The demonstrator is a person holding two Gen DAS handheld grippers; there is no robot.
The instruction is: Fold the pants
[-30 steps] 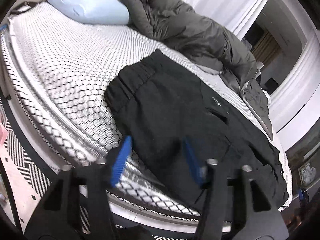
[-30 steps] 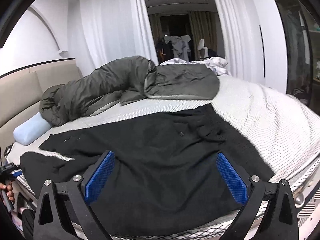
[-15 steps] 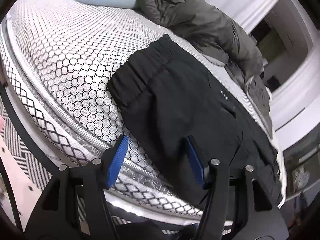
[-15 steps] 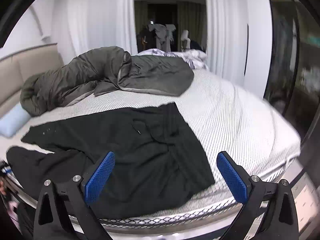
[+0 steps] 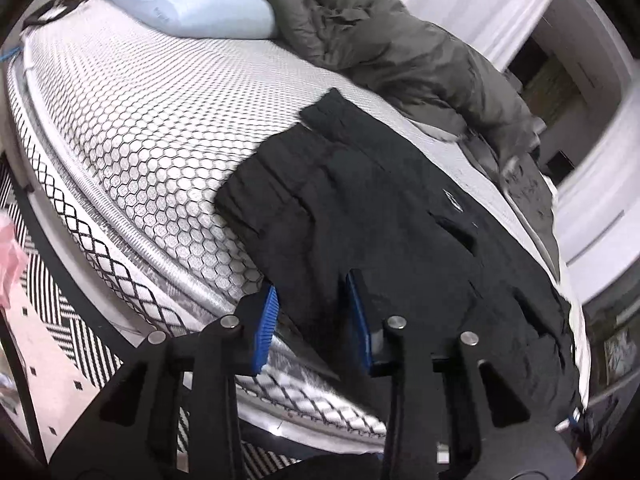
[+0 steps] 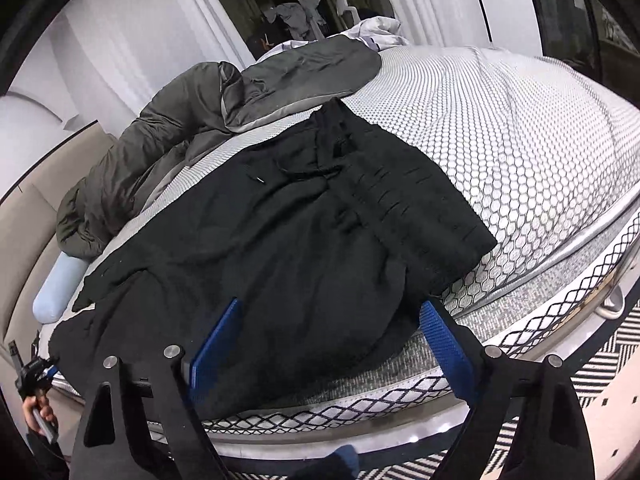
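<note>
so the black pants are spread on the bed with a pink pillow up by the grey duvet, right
Not quite: the pillow is light blue, not pink, as the left wrist view shows. The black pants do lie spread on the bed, and the pillow does sit beside the grey duvet.

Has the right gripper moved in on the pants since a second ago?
Yes. The right gripper has dropped toward the near mattress edge; the black pants now fill its view. Its jaws have just been closing slightly, pads not yet pressing cloth.

black pants [image 6: 304, 240] on bed [image 6: 520, 152], right hand-held gripper [image 6: 326, 344] closing over them
</note>
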